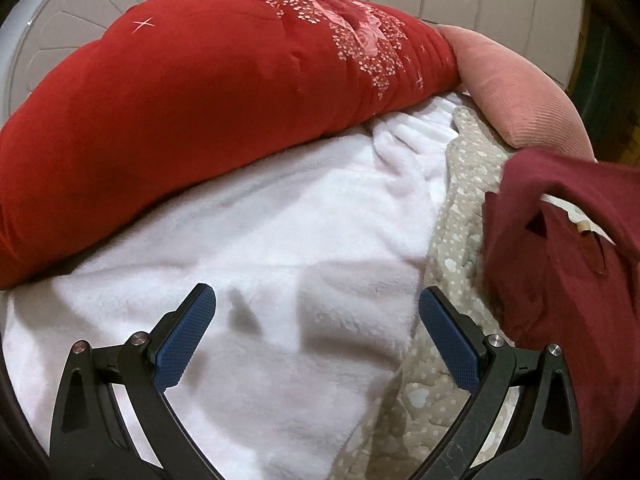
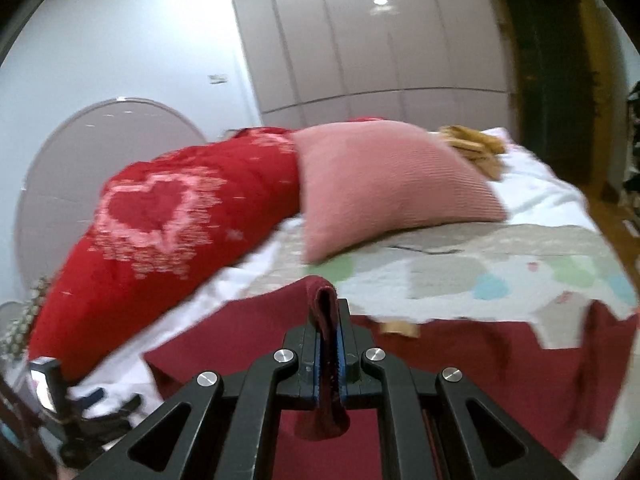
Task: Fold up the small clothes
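Right gripper (image 2: 329,344) clamped on a fold of maroon garment (image 2: 460,364) over the bed (image 2: 440,248); left gripper (image 1: 316,344) spread wide, empty, above white blanket (image 1: 248,240).

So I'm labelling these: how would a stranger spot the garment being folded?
Start at the big red quilt on the bed, then the pink pillow beside it. Nearer the camera, the maroon garment is the darker, plain cloth pinched in the right gripper.
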